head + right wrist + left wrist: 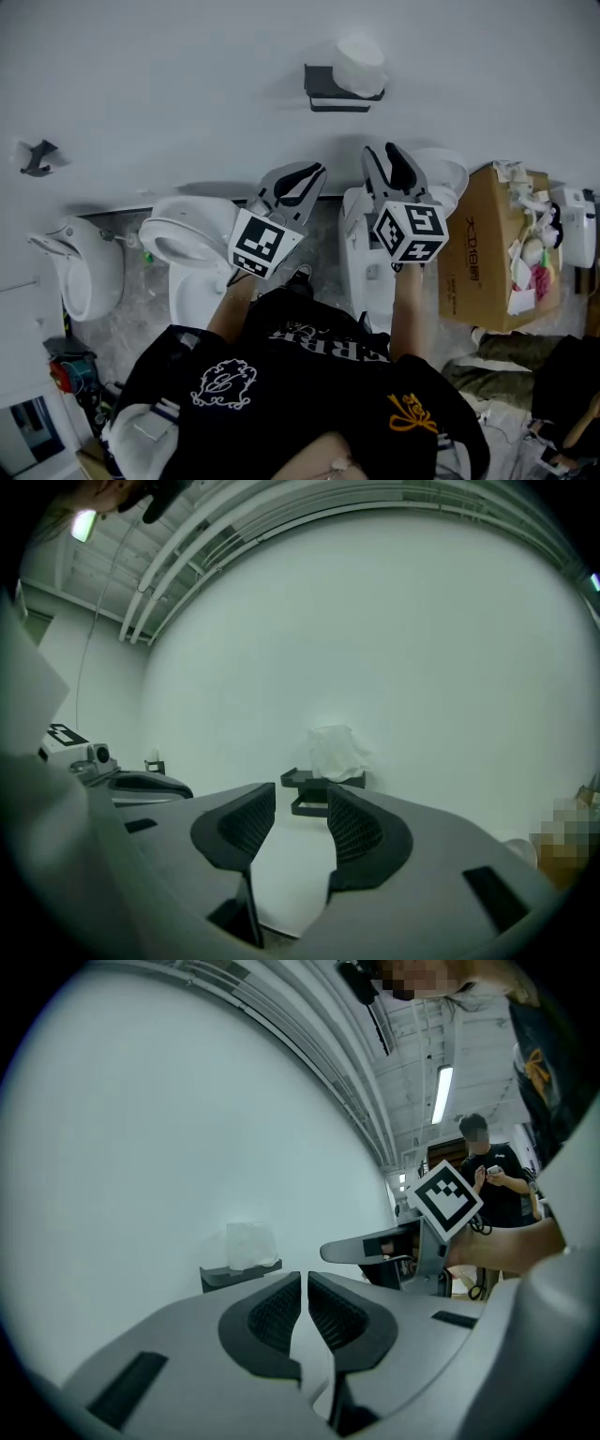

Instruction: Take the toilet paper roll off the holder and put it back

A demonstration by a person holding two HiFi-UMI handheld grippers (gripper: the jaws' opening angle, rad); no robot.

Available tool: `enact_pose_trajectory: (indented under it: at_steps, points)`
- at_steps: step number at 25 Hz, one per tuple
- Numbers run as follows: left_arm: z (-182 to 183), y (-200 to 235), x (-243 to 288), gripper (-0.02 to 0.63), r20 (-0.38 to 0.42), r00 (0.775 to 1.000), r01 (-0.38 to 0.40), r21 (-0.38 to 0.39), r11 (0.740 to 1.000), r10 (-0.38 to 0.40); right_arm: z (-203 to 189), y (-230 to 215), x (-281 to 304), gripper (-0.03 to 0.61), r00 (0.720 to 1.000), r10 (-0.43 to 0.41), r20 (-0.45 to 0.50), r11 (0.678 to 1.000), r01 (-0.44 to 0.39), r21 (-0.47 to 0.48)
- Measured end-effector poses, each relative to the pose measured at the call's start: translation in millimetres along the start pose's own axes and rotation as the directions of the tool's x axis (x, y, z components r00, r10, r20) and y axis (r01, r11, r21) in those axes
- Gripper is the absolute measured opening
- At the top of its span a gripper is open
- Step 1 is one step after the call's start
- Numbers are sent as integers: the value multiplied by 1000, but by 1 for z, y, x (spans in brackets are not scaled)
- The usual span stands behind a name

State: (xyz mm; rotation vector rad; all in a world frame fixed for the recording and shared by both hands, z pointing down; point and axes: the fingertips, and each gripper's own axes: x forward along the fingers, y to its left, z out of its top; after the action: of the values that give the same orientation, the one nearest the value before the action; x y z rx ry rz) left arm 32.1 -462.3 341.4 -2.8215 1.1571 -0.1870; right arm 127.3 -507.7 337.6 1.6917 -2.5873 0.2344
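A white toilet paper roll (pixel 359 62) sits on a black wall holder (pixel 336 96) high on the white wall. Both grippers are held up below it and apart from it. My left gripper (pixel 309 174) is down and to the left of the holder, jaws together with nothing between them. My right gripper (pixel 387 152) is just below the holder, with a gap between its jaws and nothing in it. The left gripper view has the roll (pixel 249 1244) ahead to the left of the left gripper (pixel 305 1283). In the right gripper view the roll (pixel 337 752) and holder (pixel 317 782) lie straight beyond the right gripper (pixel 300 810).
White toilets (pixel 192 246) (pixel 367 248) stand along the wall's foot below the grippers. An open cardboard box (pixel 487 253) of rubbish is at the right, a white fixture (pixel 80 270) at the left. A black hook (pixel 37 157) is on the wall. A person (pixel 489 1174) stands far behind.
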Motion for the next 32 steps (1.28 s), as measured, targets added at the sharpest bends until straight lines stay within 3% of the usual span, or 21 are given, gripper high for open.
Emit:
enact_pose_trajectory:
  at_steps: [15, 26, 32]
  points:
    - [-2, -122, -51, 38, -15, 1000, 6, -9, 1000, -6, -61, 32, -153, 130, 998, 52, -43, 996, -49, 77]
    - [-2, -207, -103, 38, -28, 999, 21, -11, 1000, -21, -80, 59, -248, 89, 998, 46, -35, 994, -42, 96]
    - [7, -233, -116, 38, -23, 999, 37, 2, 999, -37, -82, 65, -273, 62, 999, 33, -33, 995, -29, 100]
